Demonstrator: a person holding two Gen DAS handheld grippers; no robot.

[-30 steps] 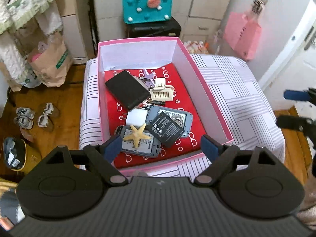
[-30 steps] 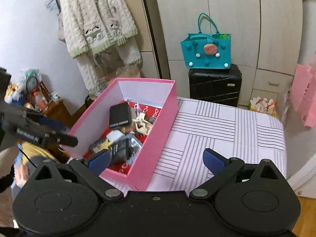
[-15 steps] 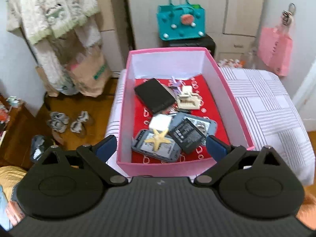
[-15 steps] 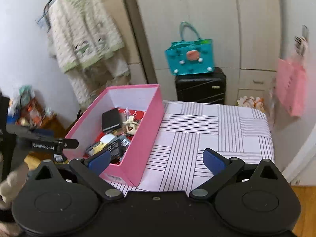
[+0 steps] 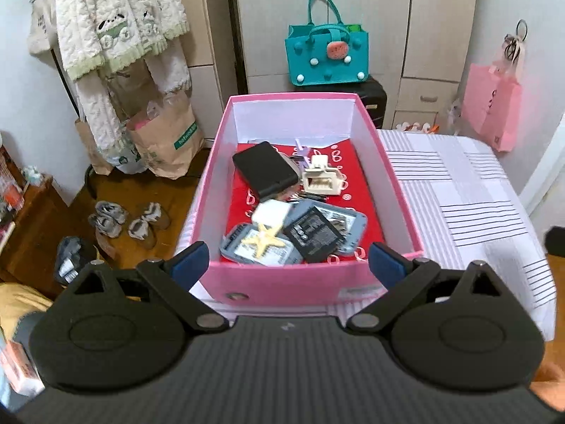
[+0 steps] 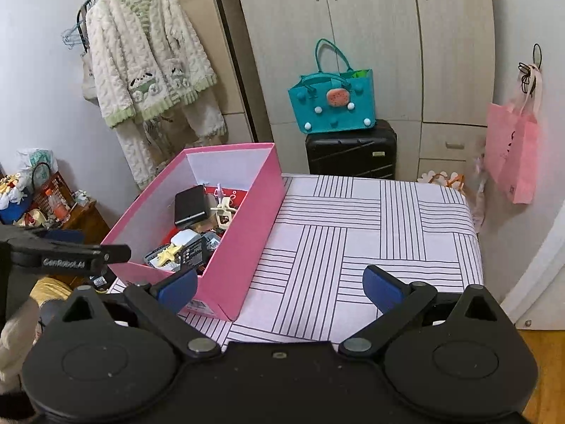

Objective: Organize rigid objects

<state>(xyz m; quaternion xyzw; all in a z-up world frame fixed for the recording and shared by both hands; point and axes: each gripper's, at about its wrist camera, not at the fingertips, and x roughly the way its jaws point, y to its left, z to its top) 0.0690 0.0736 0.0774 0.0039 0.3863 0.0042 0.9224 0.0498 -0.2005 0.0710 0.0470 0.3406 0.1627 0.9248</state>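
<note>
1. Pink box (image 5: 282, 282) sits at the striped bench's (image 5: 459, 194) left edge; stiff card, light; take by a wall.
2. Black case (image 5: 265, 171) lies at the box's rear: rigid, smooth, probably slippery; pinch across its short sides.
3. Battery (image 5: 314, 235), front: dense, flat; grip its edges.
4. Starfish (image 5: 265, 242), front left: thin arms, likely brittle; hold the centre.
5. Left claw (image 5: 287, 265) wide open, empty; right claw (image 6: 280, 284) likewise.

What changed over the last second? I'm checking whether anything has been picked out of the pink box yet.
Nothing was picked. The left gripper pulled back from over the pink box to just outside its near wall, jaws wide and empty. The right gripper stayed open and empty. The starfish and black case lie unmoved.
</note>
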